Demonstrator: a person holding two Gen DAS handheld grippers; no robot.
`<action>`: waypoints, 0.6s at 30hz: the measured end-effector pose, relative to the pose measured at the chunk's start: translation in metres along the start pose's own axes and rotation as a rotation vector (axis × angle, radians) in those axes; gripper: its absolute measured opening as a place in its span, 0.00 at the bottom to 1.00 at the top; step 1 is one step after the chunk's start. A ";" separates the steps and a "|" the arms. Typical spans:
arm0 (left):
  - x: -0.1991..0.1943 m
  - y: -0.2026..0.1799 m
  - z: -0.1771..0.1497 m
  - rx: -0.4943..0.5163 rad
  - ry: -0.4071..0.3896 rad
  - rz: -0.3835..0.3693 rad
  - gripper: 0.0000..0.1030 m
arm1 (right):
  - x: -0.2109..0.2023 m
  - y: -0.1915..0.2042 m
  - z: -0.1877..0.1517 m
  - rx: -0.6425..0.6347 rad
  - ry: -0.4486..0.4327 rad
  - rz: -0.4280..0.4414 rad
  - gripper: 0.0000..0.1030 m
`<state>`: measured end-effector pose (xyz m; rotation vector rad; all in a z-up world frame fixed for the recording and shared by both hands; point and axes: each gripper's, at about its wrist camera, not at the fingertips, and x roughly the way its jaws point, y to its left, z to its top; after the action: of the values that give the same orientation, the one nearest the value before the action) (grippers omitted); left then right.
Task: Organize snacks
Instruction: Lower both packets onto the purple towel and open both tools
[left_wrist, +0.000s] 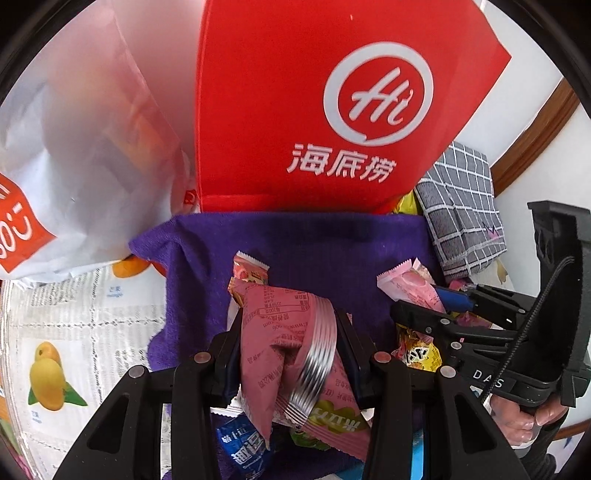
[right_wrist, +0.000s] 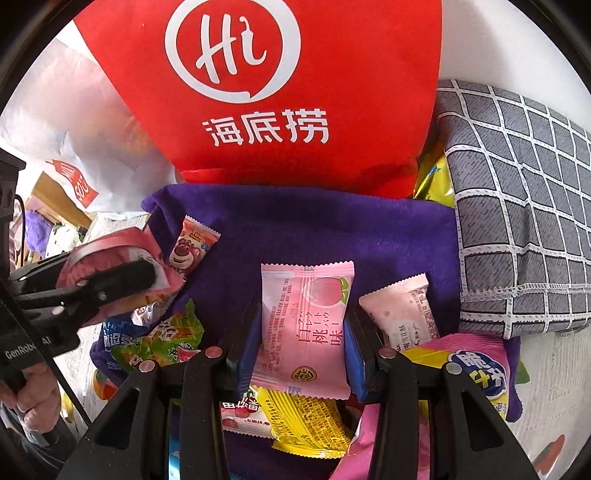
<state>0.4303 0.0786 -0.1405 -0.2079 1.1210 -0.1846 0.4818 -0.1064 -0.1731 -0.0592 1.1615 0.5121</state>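
step: we were mid-carry, a snack in each gripper.
left gripper (left_wrist: 288, 354): clenched on dusty-pink snack packet (left_wrist: 284, 332).
right gripper (right_wrist: 301, 336): grasped peach candy packet (right_wrist: 304, 325).
next: we judged both needed lowering onto purple towel (right_wrist: 332, 229) ahead, then letting go.

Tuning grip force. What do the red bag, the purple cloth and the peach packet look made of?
Red bag: looks like matte non-woven fabric, with soft folds and a flat white print.
Purple cloth: plush towel or microfibre, going by its fuzzy nap and rolled edge.
Peach packet: thin plastic film with a satin sheen and crimped, serrated ends; it sits between the right hand-held gripper pads.
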 end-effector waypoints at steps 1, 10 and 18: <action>0.002 0.000 -0.001 0.000 0.005 -0.001 0.40 | 0.001 0.001 0.000 -0.002 0.001 -0.001 0.41; 0.018 -0.002 -0.005 -0.007 0.045 -0.013 0.40 | 0.003 0.007 -0.003 -0.022 0.013 -0.014 0.43; 0.021 -0.006 -0.008 0.008 0.049 -0.001 0.41 | 0.004 0.018 -0.007 -0.065 0.005 -0.049 0.48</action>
<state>0.4316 0.0664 -0.1611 -0.1981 1.1692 -0.1962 0.4698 -0.0915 -0.1753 -0.1445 1.1451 0.5063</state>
